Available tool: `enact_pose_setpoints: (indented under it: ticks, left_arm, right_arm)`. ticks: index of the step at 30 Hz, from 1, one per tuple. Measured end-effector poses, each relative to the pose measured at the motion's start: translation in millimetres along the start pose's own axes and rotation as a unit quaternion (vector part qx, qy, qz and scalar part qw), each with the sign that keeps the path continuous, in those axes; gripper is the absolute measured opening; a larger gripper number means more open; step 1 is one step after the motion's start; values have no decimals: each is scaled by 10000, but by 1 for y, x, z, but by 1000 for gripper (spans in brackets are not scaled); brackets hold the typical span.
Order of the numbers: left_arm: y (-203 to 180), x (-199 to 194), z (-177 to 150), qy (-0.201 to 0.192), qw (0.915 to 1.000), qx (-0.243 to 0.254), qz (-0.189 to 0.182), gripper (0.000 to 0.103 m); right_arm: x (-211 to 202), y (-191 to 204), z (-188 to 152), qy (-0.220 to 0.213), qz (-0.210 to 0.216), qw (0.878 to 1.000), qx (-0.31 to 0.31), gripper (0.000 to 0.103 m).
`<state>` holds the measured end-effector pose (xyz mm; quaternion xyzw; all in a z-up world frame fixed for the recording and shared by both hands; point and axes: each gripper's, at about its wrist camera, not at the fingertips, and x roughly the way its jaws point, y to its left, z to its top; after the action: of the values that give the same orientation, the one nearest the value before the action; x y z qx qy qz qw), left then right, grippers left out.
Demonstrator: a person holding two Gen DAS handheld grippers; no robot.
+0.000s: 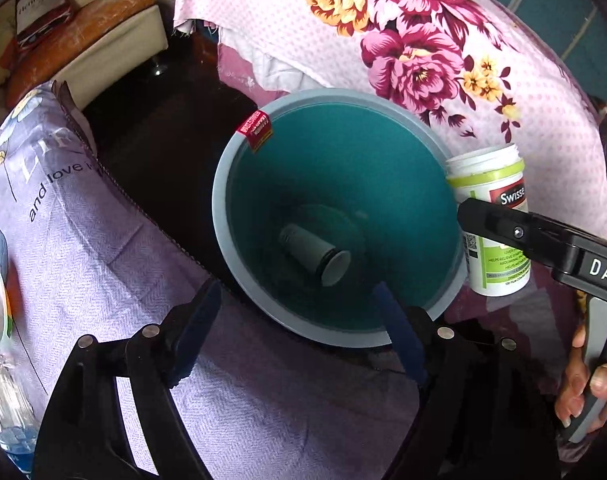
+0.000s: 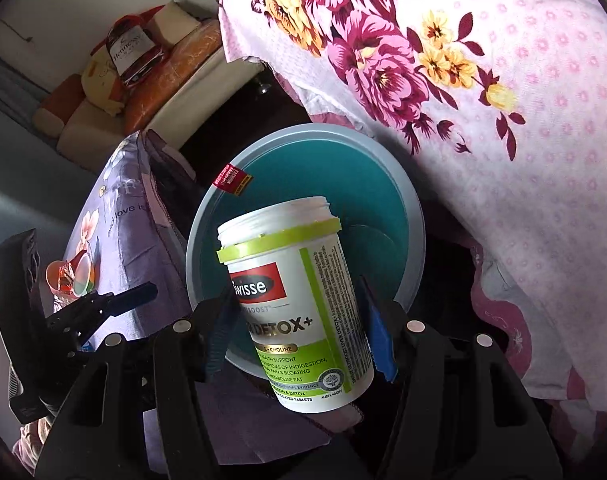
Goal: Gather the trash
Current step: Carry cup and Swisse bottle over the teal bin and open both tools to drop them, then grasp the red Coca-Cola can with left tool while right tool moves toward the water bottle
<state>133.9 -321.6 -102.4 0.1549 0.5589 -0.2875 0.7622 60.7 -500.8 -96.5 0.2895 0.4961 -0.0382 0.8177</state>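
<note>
A round bin with a grey rim [image 1: 223, 220] and a teal inside stands between the fabrics, and a small grey capped container [image 1: 315, 256] lies on its bottom. My left gripper [image 1: 299, 320] hangs over the bin's near rim, open, with nothing between its fingers. My right gripper [image 2: 299, 320] is shut on a white and green Swisse bottle [image 2: 299, 300], uncapped and upright, held just before the bin's rim [image 2: 195, 248]. In the left wrist view that bottle [image 1: 491, 184] hangs at the bin's right edge in the right gripper [image 1: 483, 220].
A red tag [image 1: 255, 128] hangs on the bin's far rim. Pink floral fabric [image 1: 423, 40] rises behind and right; a purple printed cushion [image 1: 83, 240] lies left. A clear bottle [image 1: 3, 400] sits at the lower left. A hand [image 1: 583, 392] grips the right tool.
</note>
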Motion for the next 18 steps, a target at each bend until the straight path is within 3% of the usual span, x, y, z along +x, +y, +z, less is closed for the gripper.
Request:
enact_pose_setpoints:
  ticks: [2,8,11,18]
  left_arm:
    - [4,-5,-3,-58,9999,-74,-42,89]
    - [16,-24,-14,-197,9993,-256,-171,91]
    - [23,-35,-19,-300,9987,-340,-241,91]
    - [37,-59,-35,-503,9971,-494,-291,91]
  right_arm:
    - [5,3,-1,64,-59,10000,-46,55]
    - [14,16,-2,208,-186,9994,-203,58]
    - [11,26,-3,152,-272,9991,-273,67]
    - [0,42,-8,130,-407,9985,-348,77]
